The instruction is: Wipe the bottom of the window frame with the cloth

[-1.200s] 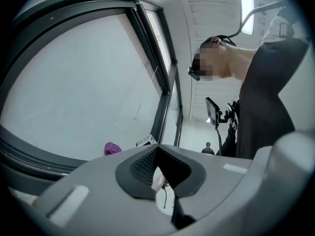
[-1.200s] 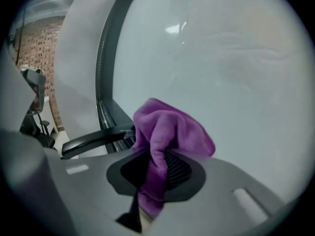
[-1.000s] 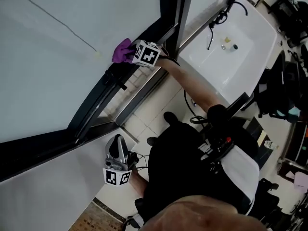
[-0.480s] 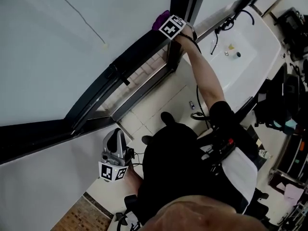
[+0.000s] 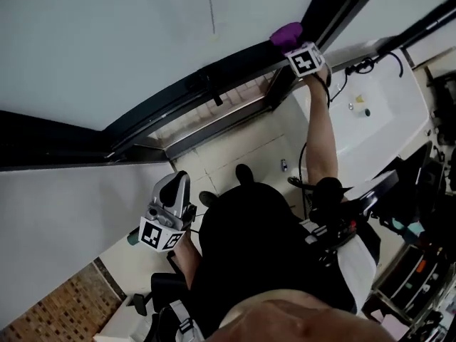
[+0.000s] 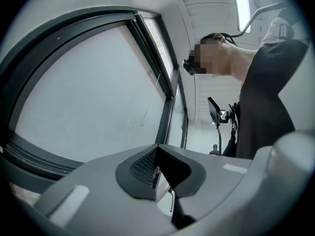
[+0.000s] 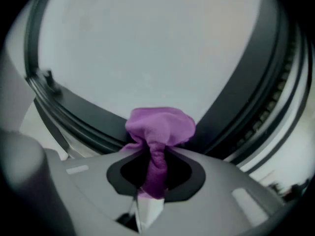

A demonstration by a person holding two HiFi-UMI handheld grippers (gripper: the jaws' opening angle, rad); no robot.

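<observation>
A purple cloth (image 5: 286, 33) (image 7: 160, 129) is bunched against the dark bottom rail of the window frame (image 5: 235, 63) (image 7: 88, 117), near its corner with the upright bar (image 5: 335, 2). My right gripper (image 5: 293, 45) (image 7: 156, 168) is shut on the cloth, arm stretched far out. The cloth's ball bulges past the jaws and touches the rail. My left gripper (image 5: 171, 194) (image 6: 156, 168) hangs low by the person's side, jaws closed together with nothing between them, away from the window.
A white sink (image 5: 374, 112) with a tap stands right of the window. A tiled floor (image 5: 235, 155) lies under the frame. The person's dark-clothed body (image 5: 263, 255) fills the lower middle. The glass pane (image 5: 128, 27) spans the upper left.
My right gripper has slid the purple cloth along the bottom rail to the right, up to the corner by the upright bar. The left gripper stayed low at the side.
</observation>
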